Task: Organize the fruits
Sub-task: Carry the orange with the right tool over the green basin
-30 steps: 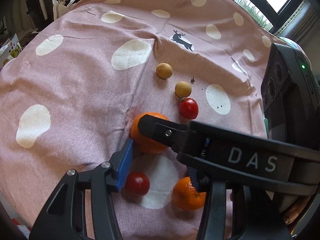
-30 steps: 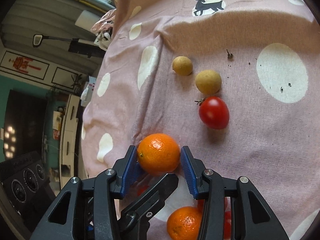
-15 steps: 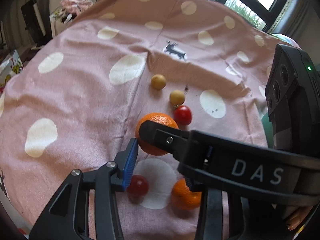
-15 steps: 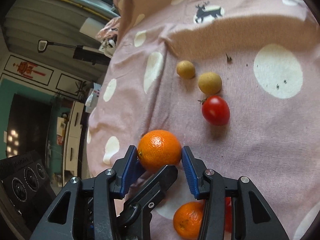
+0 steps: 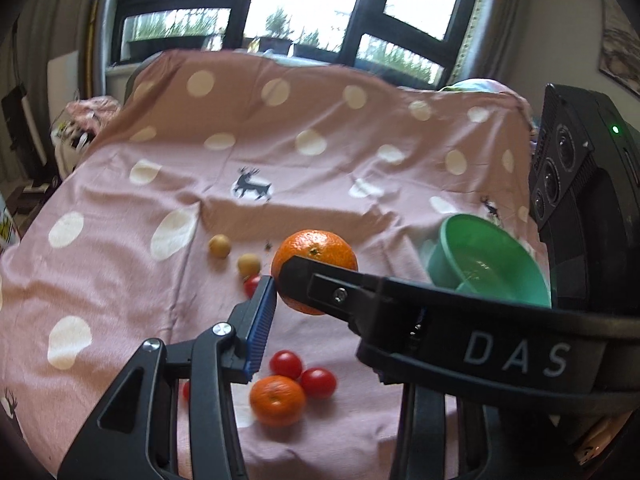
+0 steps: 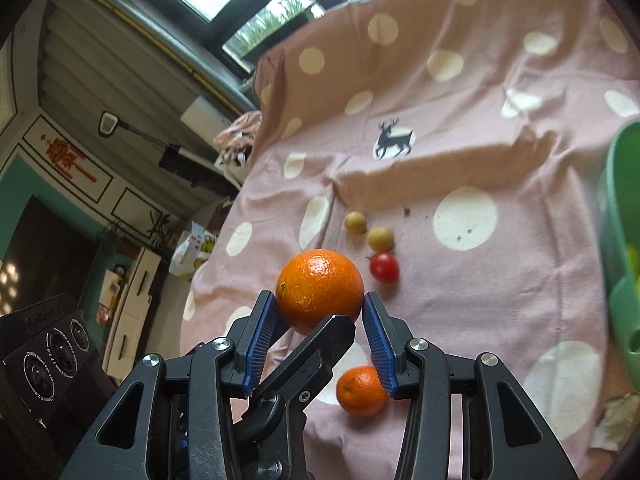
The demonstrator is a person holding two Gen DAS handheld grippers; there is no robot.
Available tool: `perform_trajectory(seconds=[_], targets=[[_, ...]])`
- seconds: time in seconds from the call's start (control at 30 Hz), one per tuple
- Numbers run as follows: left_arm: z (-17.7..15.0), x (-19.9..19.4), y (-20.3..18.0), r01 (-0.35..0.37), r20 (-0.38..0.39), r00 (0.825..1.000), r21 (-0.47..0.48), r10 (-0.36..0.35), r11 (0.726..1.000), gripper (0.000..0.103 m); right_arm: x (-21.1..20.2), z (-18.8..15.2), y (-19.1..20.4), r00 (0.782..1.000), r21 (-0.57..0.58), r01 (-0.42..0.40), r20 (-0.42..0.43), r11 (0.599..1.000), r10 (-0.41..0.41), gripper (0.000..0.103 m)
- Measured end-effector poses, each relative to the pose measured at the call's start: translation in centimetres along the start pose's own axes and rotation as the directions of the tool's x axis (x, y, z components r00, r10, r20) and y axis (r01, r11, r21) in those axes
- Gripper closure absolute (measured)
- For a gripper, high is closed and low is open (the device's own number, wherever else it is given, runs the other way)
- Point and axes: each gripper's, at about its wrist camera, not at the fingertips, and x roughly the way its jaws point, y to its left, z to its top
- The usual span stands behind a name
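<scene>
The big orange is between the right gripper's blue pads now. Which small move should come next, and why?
Probably carry the big orange sideways toward the green bowl. The right gripper clamps it clear of the cloth, and the bowl sits open at the right.

The green bowl [image 6: 622, 280] is cut off by the right edge of the right wrist view, so most of it is out of sight there. In the left wrist view the right gripper [image 5: 400, 312] crosses in front and hides the bowl's near rim and the lower part of the big orange [image 5: 314, 256]. One small tomato [image 5: 186, 391] peeks out beside a black finger, mostly hidden. The left gripper's right finger cannot be seen, so its grip stays unclear.
</scene>
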Motion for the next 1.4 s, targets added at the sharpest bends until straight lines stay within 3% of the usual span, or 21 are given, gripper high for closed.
perform_trajectory(seconds=[0.3, 0.7, 1.03, 1.4], targets=[[1.4, -1.0, -5.1, 0.078, 0.073, 0.993, 0.128, -0.088, 0.989, 0.063, -5.6, 0.1, -0.9, 0.985, -0.012, 0.052, 0.168, 0.999, -0.049, 0.055], [2.2, 1.1, -12.7, 0.163, 0.058, 0.981, 0.292, -0.187, 0.942, 0.063, -11.7, 0.2, -5.9, 0.945, 0.116, 0.082, 0.308, 0.990, -0.115, 0.055], [1.8, 4.1, -16.6, 0.244, -0.022, 0.967, 0.354, -0.253, 0.903, 0.063, -14.4, -0.6, -10.2, 0.920, 0.244, 0.126, 0.333, 0.962, -0.205, 0.055], [1.1, 7.4, -18.9, 0.354, -0.145, 0.935, 0.341, -0.324, 0.871, 0.063, -15.0, -1.1, -13.8, 0.910, 0.371, 0.191, 0.281, 0.909, -0.306, 0.055]])
